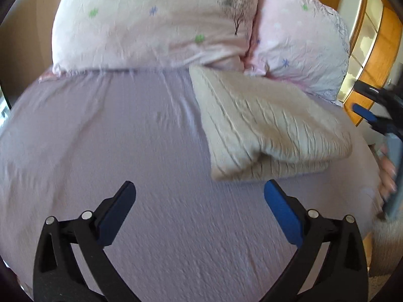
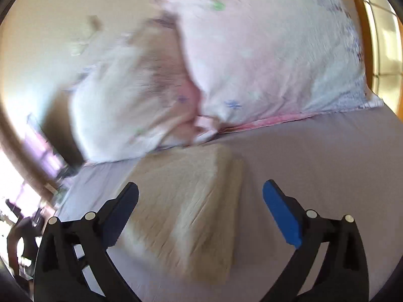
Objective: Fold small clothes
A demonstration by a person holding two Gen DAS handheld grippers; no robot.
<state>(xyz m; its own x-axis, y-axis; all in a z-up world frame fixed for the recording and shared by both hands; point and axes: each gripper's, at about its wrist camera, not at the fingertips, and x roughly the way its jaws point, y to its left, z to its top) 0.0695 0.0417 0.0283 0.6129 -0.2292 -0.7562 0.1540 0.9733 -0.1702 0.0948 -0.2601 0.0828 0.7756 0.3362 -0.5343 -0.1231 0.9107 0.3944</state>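
A beige ribbed knit garment lies folded in a thick bundle on the lilac bed sheet, right of centre in the left wrist view. My left gripper is open and empty above the sheet, just short of the bundle's near edge. The right gripper shows at the far right edge, held by a hand. In the blurred right wrist view the folded garment lies below and between the jaws of my open, empty right gripper.
Two pink flower-print pillows lie against the head of the bed behind the garment. A wooden bed frame runs along the right. Bare sheet spreads to the right of the garment.
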